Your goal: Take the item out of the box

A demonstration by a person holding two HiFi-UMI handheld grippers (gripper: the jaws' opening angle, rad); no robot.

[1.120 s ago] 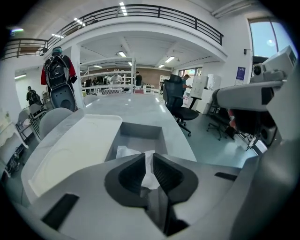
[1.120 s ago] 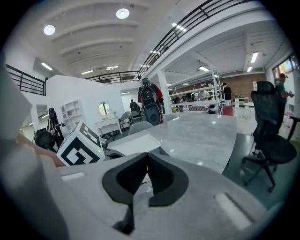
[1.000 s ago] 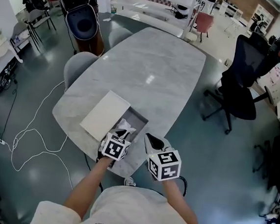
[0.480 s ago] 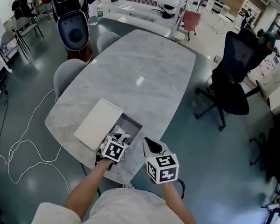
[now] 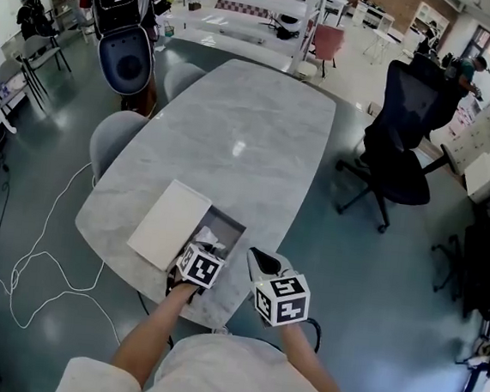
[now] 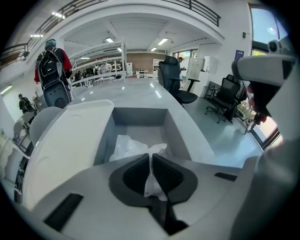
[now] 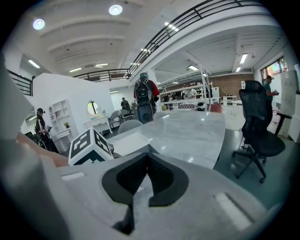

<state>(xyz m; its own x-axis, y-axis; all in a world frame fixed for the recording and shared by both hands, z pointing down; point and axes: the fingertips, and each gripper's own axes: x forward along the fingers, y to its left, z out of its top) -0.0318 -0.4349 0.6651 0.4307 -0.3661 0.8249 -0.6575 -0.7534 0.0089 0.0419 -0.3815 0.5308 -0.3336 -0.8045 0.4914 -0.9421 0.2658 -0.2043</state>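
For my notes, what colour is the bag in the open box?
White, translucent plastic bag, pinched by the left gripper; clearest in the left gripper view.

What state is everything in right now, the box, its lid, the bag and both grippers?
box: open, lid off.
lid: lying flat on the table beside the box.
plastic bag: inside the box, one fold pinched.
left gripper: shut on the plastic bag.
right gripper: shut, empty.

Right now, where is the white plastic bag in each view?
Head view: plastic bag lower centre, inside the open box.
Left gripper view: plastic bag at centre, pinched by the left gripper.
Right gripper view: not in it.
Shared landmark: the white lid, in all three.
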